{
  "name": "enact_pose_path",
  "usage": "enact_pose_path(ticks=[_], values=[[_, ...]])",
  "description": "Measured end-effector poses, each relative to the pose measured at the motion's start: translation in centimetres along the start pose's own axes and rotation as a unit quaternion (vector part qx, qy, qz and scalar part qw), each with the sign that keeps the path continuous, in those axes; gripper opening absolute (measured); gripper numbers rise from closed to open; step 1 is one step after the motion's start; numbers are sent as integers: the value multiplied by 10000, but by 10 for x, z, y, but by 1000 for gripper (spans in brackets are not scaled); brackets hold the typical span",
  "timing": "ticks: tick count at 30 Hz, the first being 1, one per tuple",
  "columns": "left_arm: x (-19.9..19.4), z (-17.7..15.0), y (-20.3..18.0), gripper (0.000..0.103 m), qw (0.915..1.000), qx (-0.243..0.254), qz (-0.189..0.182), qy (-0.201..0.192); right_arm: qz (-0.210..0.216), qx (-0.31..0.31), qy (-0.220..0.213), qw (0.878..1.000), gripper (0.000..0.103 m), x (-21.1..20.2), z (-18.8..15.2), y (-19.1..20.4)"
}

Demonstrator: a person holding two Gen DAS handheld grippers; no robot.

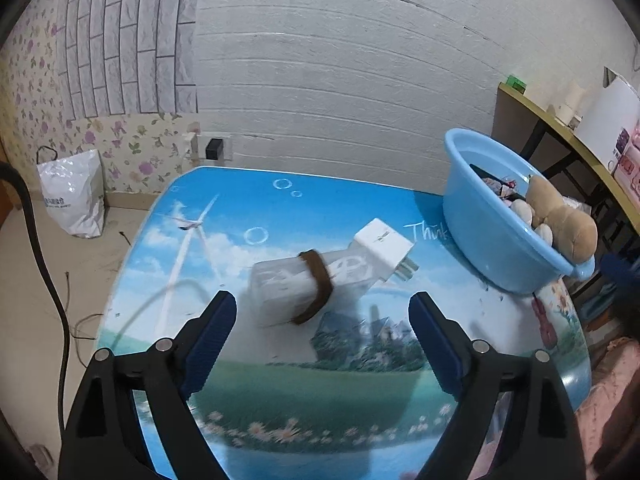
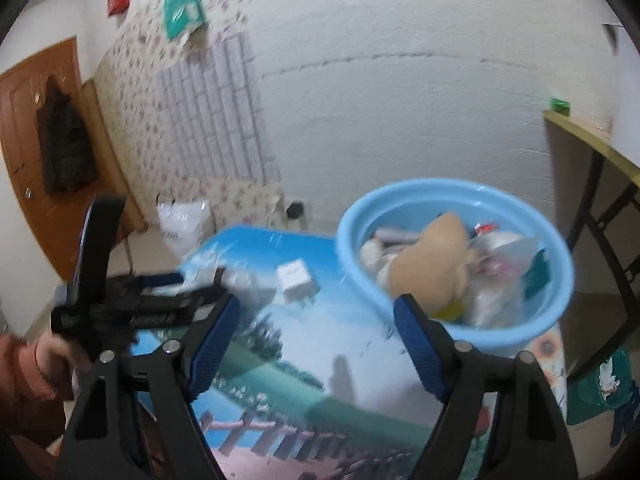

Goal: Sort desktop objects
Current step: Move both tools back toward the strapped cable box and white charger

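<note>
A white charger (image 1: 382, 244) with its cable bundle (image 1: 288, 292) wrapped in a brown strap (image 1: 316, 284) lies on the picture-printed table (image 1: 280, 380), blurred. My left gripper (image 1: 322, 306) stands open just short of it, its pads clear of the bundle. At the table's right stands a light blue basin (image 1: 480, 220) holding a tan plush toy (image 1: 560, 220) and several small items. In the right wrist view my right gripper (image 2: 316, 312) is open with nothing between its fingers, near the basin (image 2: 360, 264). The charger (image 2: 296, 280) lies further off, and a hand holds the left gripper (image 2: 120, 308) at the left.
A white plastic bag (image 1: 72, 196) and a black cable (image 1: 40, 240) are on the floor to the left. A wall socket with a black plug (image 1: 214, 148) sits behind the table. A desk (image 1: 560, 132) with boxes stands at the right, a brown door (image 2: 36, 120) far left.
</note>
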State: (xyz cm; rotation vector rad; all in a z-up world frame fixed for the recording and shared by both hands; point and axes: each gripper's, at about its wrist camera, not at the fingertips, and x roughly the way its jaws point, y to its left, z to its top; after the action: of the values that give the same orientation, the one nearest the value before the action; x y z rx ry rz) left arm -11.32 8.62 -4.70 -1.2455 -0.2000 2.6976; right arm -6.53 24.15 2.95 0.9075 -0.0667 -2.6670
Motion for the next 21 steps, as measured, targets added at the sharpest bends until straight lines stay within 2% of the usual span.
enact_pose_path(ticks=[2,5,12,17,19,21], values=[[9,2,-3,89,9999,-132,-43,51,21,-9,169,9999,75,7,-7,4],[16,4,-6,94,9997,-196,122,-6,-47,-41,361,9993,73,15,-17,5],[37,10,-7,94,9986,-197,484,36,-219,-118,611,9978,73,33,-29,-1],[49,13,0,94,9987,-123,461,194,-235,-138,767,9967,73,53,-25,0],[48,13,2,87,9989,-34,449,128,-211,-157,783,9966,73,58,-22,3],[48,12,6,69,9985,22,529,130,-162,-170,859,9960,73,67,-18,6]])
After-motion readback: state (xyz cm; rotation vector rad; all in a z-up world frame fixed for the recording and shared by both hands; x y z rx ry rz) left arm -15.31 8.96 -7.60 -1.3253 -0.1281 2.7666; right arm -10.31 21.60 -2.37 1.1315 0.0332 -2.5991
